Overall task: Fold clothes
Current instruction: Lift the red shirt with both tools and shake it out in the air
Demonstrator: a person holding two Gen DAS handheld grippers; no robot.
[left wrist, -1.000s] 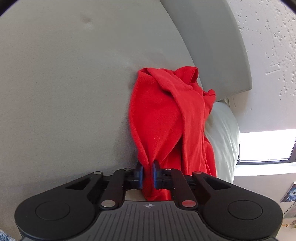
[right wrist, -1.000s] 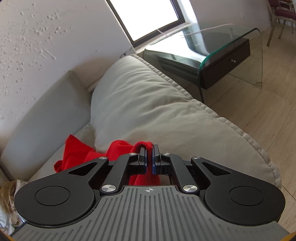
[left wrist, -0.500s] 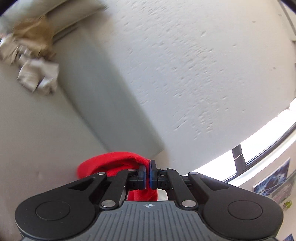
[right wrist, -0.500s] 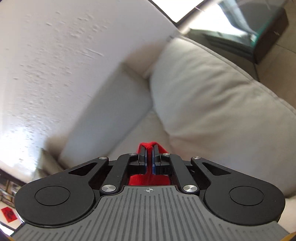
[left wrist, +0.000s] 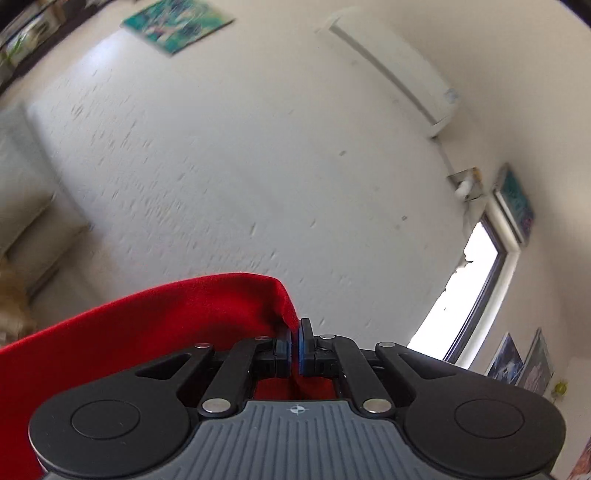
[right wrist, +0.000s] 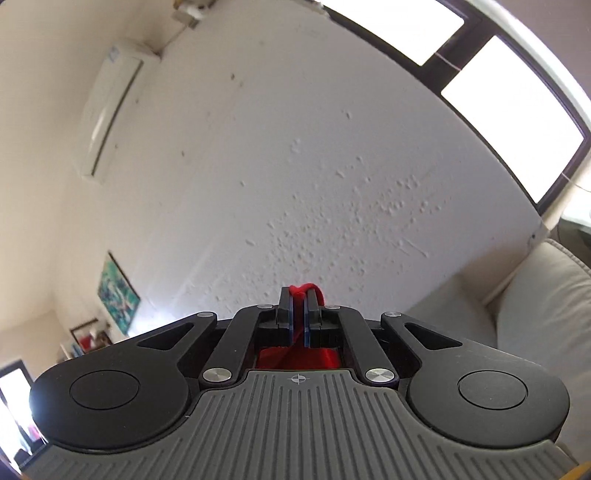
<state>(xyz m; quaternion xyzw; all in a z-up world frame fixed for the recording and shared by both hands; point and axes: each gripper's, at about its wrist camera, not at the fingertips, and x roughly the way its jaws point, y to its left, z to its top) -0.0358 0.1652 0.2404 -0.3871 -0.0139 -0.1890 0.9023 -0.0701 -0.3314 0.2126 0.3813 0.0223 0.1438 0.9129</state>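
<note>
A red garment [left wrist: 147, 325] is pinched at one edge in my left gripper [left wrist: 294, 334], which is shut on it; the cloth spreads away to the lower left of the left wrist view. My right gripper [right wrist: 298, 299] is shut on another bit of the same red garment [right wrist: 304, 288]. Only a small tuft shows above its pads, with more red cloth below between the finger bases. Both grippers point up at the white wall. The hanging part of the garment is out of sight.
A textured white wall [left wrist: 240, 166] fills both views. An air conditioner [right wrist: 109, 107] hangs high on it. A window [right wrist: 517, 107] is at the upper right, and a beige sofa cushion [right wrist: 543, 306] at the right edge. Pictures [left wrist: 173, 18] hang on the wall.
Both grippers have swung upward with the red garment, from facing the sofa to facing the wall and ceiling. The sofa seat has dropped out of view.
</note>
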